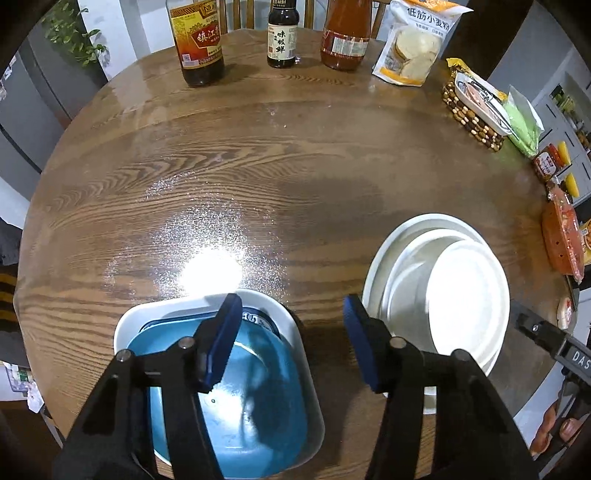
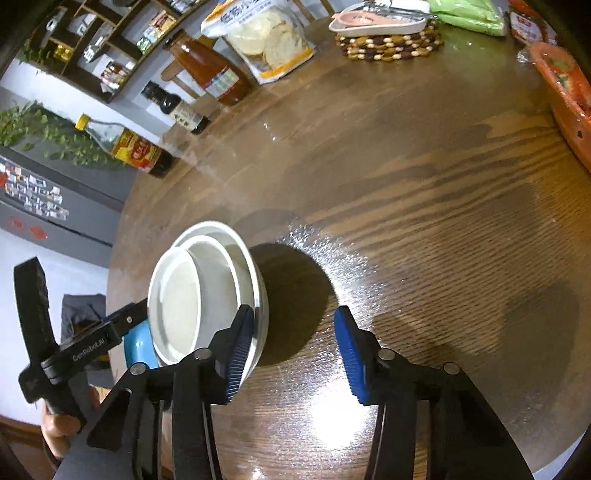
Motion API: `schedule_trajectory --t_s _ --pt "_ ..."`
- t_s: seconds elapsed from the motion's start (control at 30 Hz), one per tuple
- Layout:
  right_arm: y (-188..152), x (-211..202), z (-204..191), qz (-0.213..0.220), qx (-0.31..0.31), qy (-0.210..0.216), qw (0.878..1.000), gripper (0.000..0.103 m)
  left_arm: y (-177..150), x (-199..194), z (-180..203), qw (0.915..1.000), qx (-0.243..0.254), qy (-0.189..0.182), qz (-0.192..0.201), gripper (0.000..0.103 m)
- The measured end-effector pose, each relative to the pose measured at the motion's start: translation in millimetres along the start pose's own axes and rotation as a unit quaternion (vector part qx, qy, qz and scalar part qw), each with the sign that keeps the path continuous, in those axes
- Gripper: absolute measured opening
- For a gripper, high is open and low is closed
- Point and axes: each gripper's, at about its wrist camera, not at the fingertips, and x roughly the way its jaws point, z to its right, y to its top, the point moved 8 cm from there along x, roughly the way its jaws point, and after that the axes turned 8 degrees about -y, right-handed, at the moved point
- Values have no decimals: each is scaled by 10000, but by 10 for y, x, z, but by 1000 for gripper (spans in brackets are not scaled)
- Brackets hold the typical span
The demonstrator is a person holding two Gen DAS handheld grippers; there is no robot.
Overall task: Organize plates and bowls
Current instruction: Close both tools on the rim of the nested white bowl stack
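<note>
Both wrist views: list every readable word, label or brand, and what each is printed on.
"镇江": red-and-gold label of the dark vinegar bottle.
"味极鲜": label of the small black sauce bottle.
"低筋小麦粉": white-and-orange flour bag.
"CenRoboAI": black body of the left gripper, in the right wrist view.
"DAS", cut off: black body of the right gripper.
Orange-red sauce bottle label, red jar label: too blurred.

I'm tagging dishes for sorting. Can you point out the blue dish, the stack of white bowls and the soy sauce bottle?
blue dish [image 1: 251, 413], left wrist view, inner floor.
stack of white bowls [image 2: 218, 280], right wrist view, inside the upper bowl.
soy sauce bottle [image 1: 282, 37], left wrist view, label.
</note>
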Motion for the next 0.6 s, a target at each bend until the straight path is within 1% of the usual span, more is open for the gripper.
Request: schedule_trajectory --t_s 0.07,0.13,0.23,0.27,0.33,0.37,0.43,0.47,0.5,0.53,0.57,0.6 --pt "5 18 -31 2 -85 -55 9999 41 9 30 0 10000 25 47 -26 53" --pt "21 48 -61 -20 -150 -76 9999 35 9 69 -10 9998 54 145 -86 40" --pt "37 114 -127 -71 -223 17 9997 26 -7 156 9 9995 134 163 -232 32" --pt "44 123 -155 -85 -241 68 9996 24 -17 174 28 9994 162 151 -263 27" --pt "47 116 -209 -67 -301 177 9994 10 -15 177 57 9989 299 276 -224 20" --pt "50 109 -243 -55 -354 226 9991 10 -15 173 75 9989 328 252 -213 17" --pt "39 110 -297 -24 -484 158 9987 10 -13 159 130 9991 357 118 -180 0" --pt "25 117 -323 -19 -542 153 9984 10 -10 152 151 9991 381 122 -141 0" --pt "11 123 -328 -34 -536 189 9984 10 8 134 151 9988 424 258 -50 0" --pt "-2 127 -325 -57 -478 266 9985 10 25 113 138 9987 415 304 35 0" --pt "1 129 -330 -64 -460 309 9984 10 36 99 116 9990 337 278 65 0" --pt "-5 108 -366 -40 -459 420 9981 11 53 76 104 9995 237 153 107 0"
